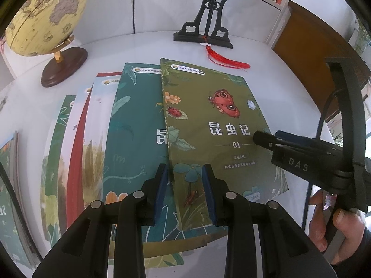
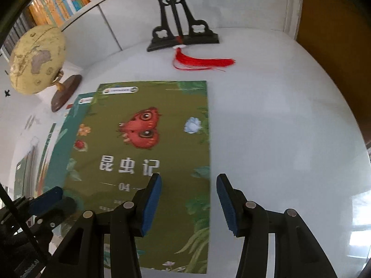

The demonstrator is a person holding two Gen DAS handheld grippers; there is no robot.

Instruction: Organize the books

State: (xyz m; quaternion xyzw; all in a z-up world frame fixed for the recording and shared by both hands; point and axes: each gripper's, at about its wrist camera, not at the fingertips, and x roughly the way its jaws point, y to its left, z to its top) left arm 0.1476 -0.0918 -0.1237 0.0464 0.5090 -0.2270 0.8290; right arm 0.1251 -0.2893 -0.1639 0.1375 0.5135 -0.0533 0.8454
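An olive-green book (image 1: 215, 125) with a red butterfly and "04" lies on top of a fanned row of thin books on the white table; it also shows in the right wrist view (image 2: 148, 153). A teal book (image 1: 134, 143) lies under its left edge. My left gripper (image 1: 185, 173) is open, its jaws astride the green book's left edge near the bottom. My right gripper (image 2: 189, 185) is open and empty, over the green book's right edge; it also shows from the side in the left wrist view (image 1: 257, 136), above the book's right part.
A cream globe (image 1: 44, 16) on a dark wooden base stands at the back left. A black carved stand (image 1: 204, 34) with a red tassel (image 1: 227, 60) stands at the back middle. More books (image 1: 76, 153) fan out leftward. Bare white table (image 2: 289, 127) lies right of the books.
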